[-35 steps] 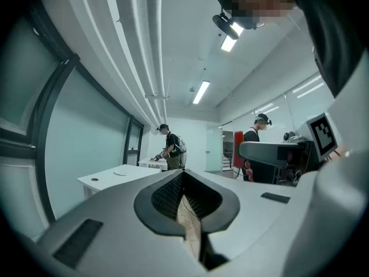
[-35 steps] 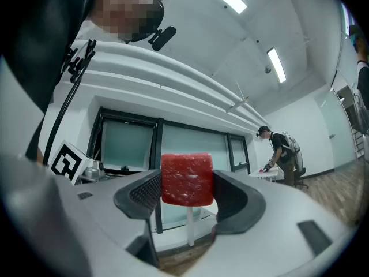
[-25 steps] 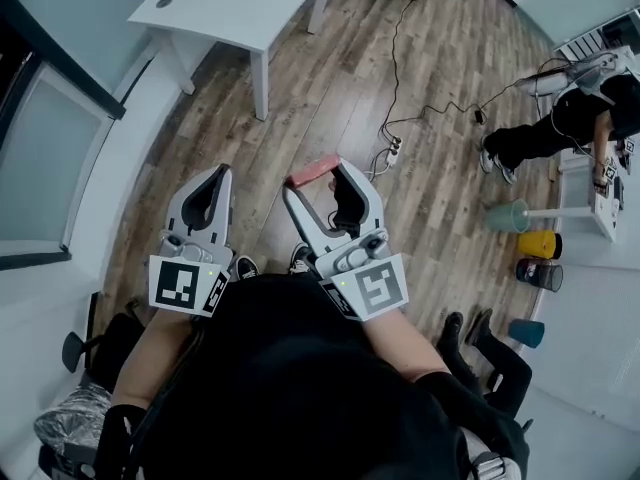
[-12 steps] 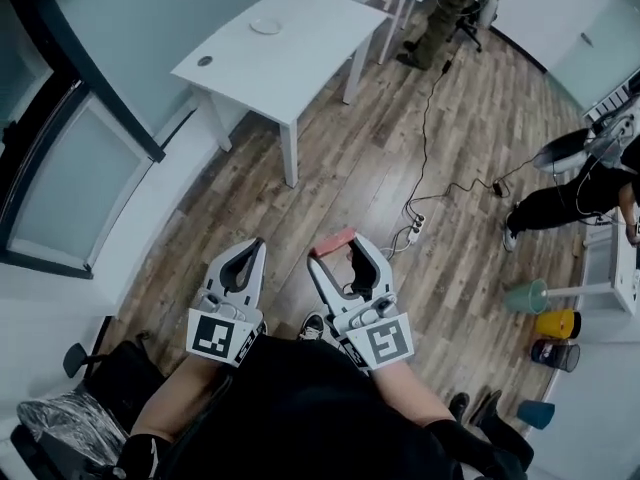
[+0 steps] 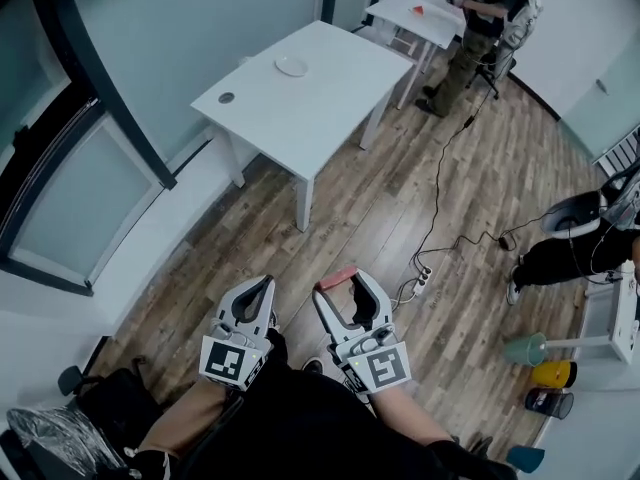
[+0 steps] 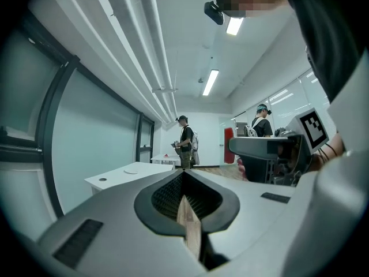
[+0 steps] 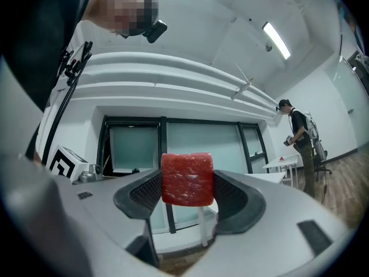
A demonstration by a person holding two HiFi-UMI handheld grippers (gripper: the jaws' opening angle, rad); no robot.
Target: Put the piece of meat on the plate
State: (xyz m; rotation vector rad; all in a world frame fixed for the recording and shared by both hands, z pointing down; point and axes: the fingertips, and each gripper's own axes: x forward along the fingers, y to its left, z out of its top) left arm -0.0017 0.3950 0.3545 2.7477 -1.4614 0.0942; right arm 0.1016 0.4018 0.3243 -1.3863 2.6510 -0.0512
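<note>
My right gripper is shut on a red block of meat, which shows as a pink slab at the jaw tips in the head view. My left gripper is shut with nothing in it; its jaws meet along a thin seam in the left gripper view. Both are held low in front of my body, above the wooden floor. A small white plate lies on the white table, far ahead of both grippers. The plate is also in the left gripper view.
A small round dark thing sits at the table's left end. A second white table stands behind it, with a person beside it. A cable and power strip lie on the floor. Coloured buckets stand at the right.
The view has swung up and forward: the white table with the plate has come lower and nearer in the picture. Both grippers keep their pose, and the meat stays in the right one.
</note>
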